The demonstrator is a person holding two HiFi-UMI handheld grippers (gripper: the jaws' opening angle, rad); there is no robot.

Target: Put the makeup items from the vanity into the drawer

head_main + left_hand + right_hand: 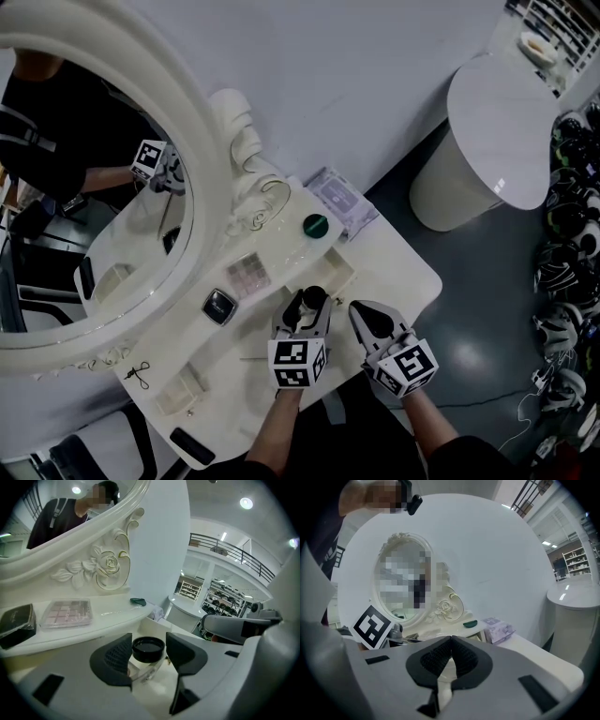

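Observation:
My left gripper [306, 307] [149, 657] is shut on a small clear bottle with a black cap [148, 648] [313, 297], held tilted just above the vanity top beside the open drawer [339, 272] [157, 623]. On the raised shelf lie a pink eyeshadow palette [247, 273] [65, 612], a black compact [220, 306] [16, 623] and a dark green item [315, 225] [138, 602]. My right gripper [366, 321] [451, 642] is shut with nothing in it, just right of the left one over the vanity's front part.
A large oval mirror [84, 178] in a carved white frame stands at the left. A purple tissue pack [342, 200] [499, 627] lies at the vanity's far corner. A round white table [502, 122] and a row of helmets [567, 234] are to the right.

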